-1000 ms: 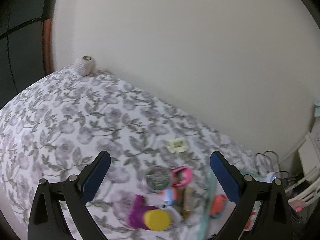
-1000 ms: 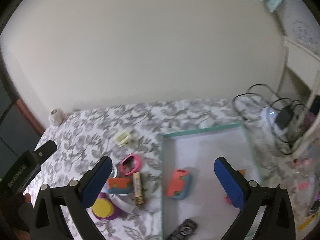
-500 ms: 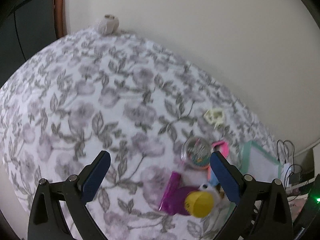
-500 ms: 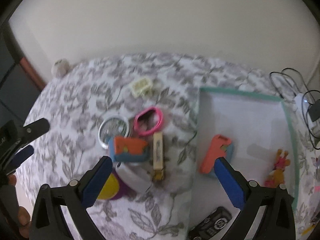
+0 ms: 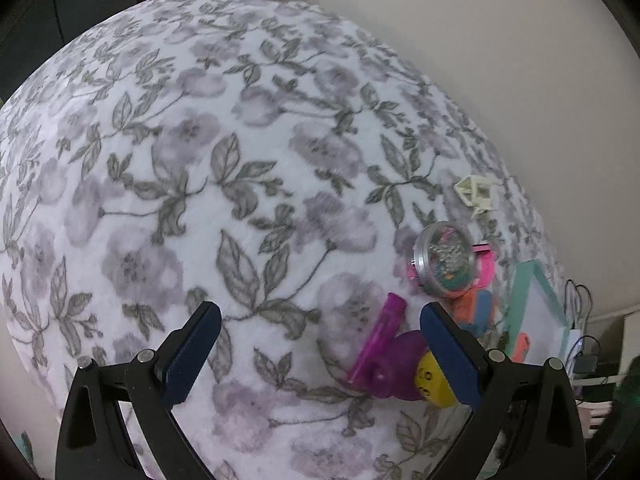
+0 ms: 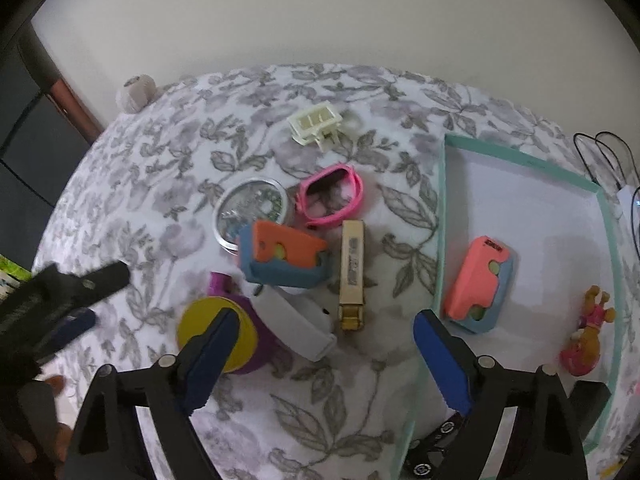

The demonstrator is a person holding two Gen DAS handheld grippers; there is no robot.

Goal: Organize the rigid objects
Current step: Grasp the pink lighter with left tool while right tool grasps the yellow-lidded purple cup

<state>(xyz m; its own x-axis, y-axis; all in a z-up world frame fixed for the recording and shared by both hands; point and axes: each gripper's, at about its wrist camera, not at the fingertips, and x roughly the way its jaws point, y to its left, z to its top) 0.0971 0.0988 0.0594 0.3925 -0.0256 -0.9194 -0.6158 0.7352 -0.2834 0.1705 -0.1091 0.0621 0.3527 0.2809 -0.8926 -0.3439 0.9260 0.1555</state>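
Hovering wide-spread and empty, right tool (image 6: 324,356) closing slightly over stiff, light white case (image 6: 298,326), best pinched across its narrow sides.

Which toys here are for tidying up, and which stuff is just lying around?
For tidying: teal tray, pink ring, gold bar, round tin, cream frame, orange-blue case.

Just lying around: yarn ball, cables.
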